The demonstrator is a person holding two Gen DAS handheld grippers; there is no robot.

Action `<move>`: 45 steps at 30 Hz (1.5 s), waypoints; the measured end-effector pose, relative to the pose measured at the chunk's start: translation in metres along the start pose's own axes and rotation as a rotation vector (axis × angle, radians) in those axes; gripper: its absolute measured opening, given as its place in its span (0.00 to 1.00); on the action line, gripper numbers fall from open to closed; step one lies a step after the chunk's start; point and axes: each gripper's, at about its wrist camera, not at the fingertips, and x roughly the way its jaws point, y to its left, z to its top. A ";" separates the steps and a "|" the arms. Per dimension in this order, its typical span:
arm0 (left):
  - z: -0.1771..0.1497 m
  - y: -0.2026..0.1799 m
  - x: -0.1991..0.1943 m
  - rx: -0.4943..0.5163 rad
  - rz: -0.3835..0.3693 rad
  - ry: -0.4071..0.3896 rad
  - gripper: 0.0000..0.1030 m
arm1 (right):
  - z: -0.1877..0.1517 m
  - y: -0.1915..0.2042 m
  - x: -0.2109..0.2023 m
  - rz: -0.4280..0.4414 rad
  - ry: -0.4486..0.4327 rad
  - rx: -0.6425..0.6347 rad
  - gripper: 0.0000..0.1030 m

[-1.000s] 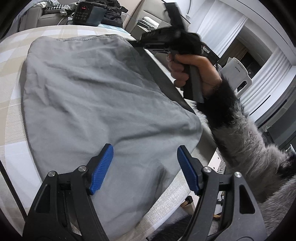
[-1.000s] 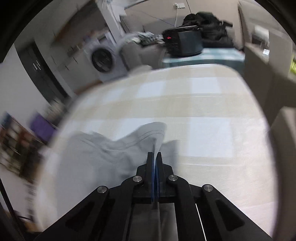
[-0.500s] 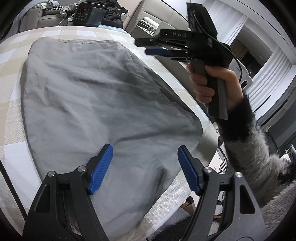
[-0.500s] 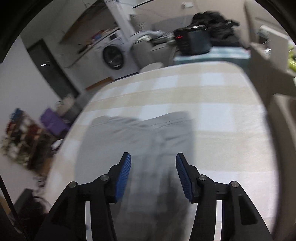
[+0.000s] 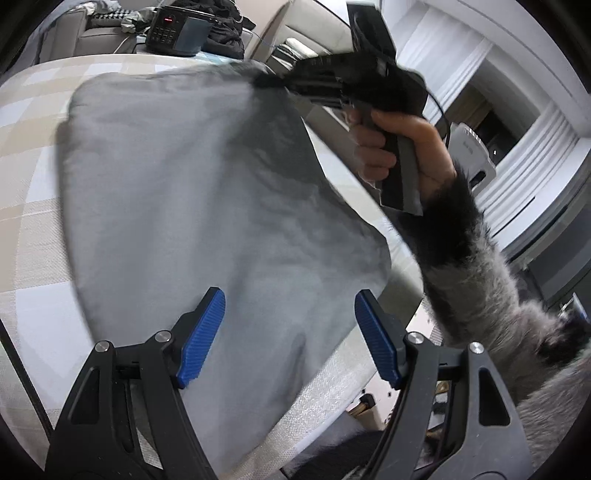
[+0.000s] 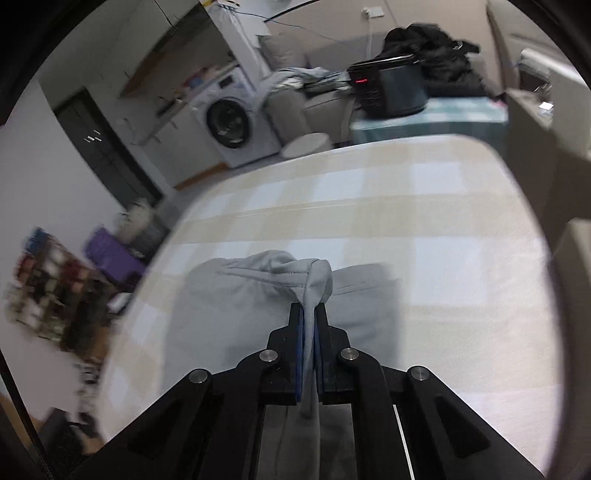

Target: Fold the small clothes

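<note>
Left wrist view: left gripper (image 5: 290,332) hangs w/ jaws wide apart, blue pads (image 5: 201,334) either side of the near end of the grey garment (image 5: 192,192), nothing pinched between them; whether the pads touch the cloth can't be told. Garment lies spread over the checked beige-and-white tablecloth (image 5: 26,192), covering most of the table top. Its far right corner is lifted off the cloth and drawn up toward the right gripper (image 5: 273,82), which sits at upper right, blurred. A hand (image 5: 402,147) wraps the gripper's handle; fuzzy grey-and-black sleeve (image 5: 476,266) runs down to the frame's lower right. Behind the table: black appliance w/ red display (image 5: 173,31), dark clothes pile (image 5: 225,26), white curtains (image 5: 524,155) at right.

Right wrist view: right gripper (image 6: 309,317) is clamped tight on a bunched fold of the grey garment (image 6: 236,306); a strip of cloth passes btwn the pads and hangs down past them. Stitched hem (image 6: 258,277) shows just beyond the tips, raised into a hump; rest of the garment lies flat on the tablecloth (image 6: 424,229) below. Background: washing machine (image 6: 229,118) at left, black appliance (image 6: 391,90) on a teal-topped stand, dark clothes (image 6: 432,40) behind it. Left edge blurred.
</note>
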 end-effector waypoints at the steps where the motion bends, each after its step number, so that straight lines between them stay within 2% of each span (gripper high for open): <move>1: 0.001 0.001 -0.001 -0.001 -0.001 -0.006 0.68 | 0.001 -0.004 0.007 -0.032 0.021 0.001 0.05; 2: -0.001 0.002 -0.003 -0.001 0.005 -0.008 0.68 | 0.001 -0.010 0.016 -0.064 0.046 0.002 0.05; 4: -0.001 0.003 -0.002 -0.010 0.016 -0.004 0.68 | -0.003 -0.026 0.042 -0.109 0.109 0.015 0.13; 6: -0.003 0.002 -0.003 -0.013 0.025 -0.004 0.68 | -0.009 -0.039 0.040 -0.065 0.105 0.089 0.18; 10: -0.002 0.000 -0.004 -0.003 0.032 -0.006 0.68 | -0.023 -0.044 -0.002 0.032 0.077 0.156 0.27; 13: 0.000 0.001 -0.003 -0.008 0.030 -0.003 0.68 | -0.064 -0.036 -0.050 0.077 0.062 0.151 0.32; 17: 0.000 0.000 -0.005 -0.011 0.032 -0.003 0.68 | -0.137 -0.019 -0.101 0.118 0.079 0.155 0.33; 19: 0.000 -0.001 -0.003 -0.011 0.037 -0.002 0.68 | -0.170 -0.017 -0.118 0.127 0.091 0.187 0.33; 23: -0.001 -0.003 -0.003 0.000 0.047 -0.007 0.68 | -0.205 -0.012 -0.123 0.129 0.090 0.186 0.33; 26: -0.002 -0.006 -0.005 0.004 0.060 -0.011 0.68 | -0.210 -0.008 -0.117 0.123 0.084 0.160 0.31; 29: -0.005 -0.007 -0.011 0.006 0.076 -0.018 0.68 | -0.202 0.001 -0.115 0.092 0.076 0.094 0.30; 31: -0.007 -0.006 -0.014 0.005 0.083 -0.023 0.68 | -0.195 0.004 -0.118 0.108 0.054 0.062 0.31; 33: -0.008 -0.005 -0.018 0.002 0.083 -0.025 0.68 | -0.195 0.005 -0.116 0.135 0.062 0.042 0.31; 35: -0.006 -0.003 -0.017 -0.012 0.082 -0.026 0.68 | -0.196 0.007 -0.103 0.123 0.089 0.021 0.30; 37: -0.004 -0.002 -0.015 -0.019 0.088 -0.026 0.68 | -0.197 0.005 -0.094 0.096 0.084 0.027 0.07; 38: -0.004 -0.002 -0.014 -0.020 0.096 -0.030 0.68 | -0.197 0.003 -0.092 0.094 0.086 0.034 0.04; 42: -0.005 0.002 -0.021 -0.038 0.118 -0.059 0.68 | -0.199 0.001 -0.127 0.121 -0.007 0.036 0.02; 44: -0.005 0.006 -0.025 -0.049 0.119 -0.066 0.68 | -0.202 -0.006 -0.139 0.121 -0.002 0.063 0.02; 45: -0.006 0.007 -0.026 -0.053 0.120 -0.069 0.68 | -0.207 -0.010 -0.137 0.083 0.020 0.065 0.02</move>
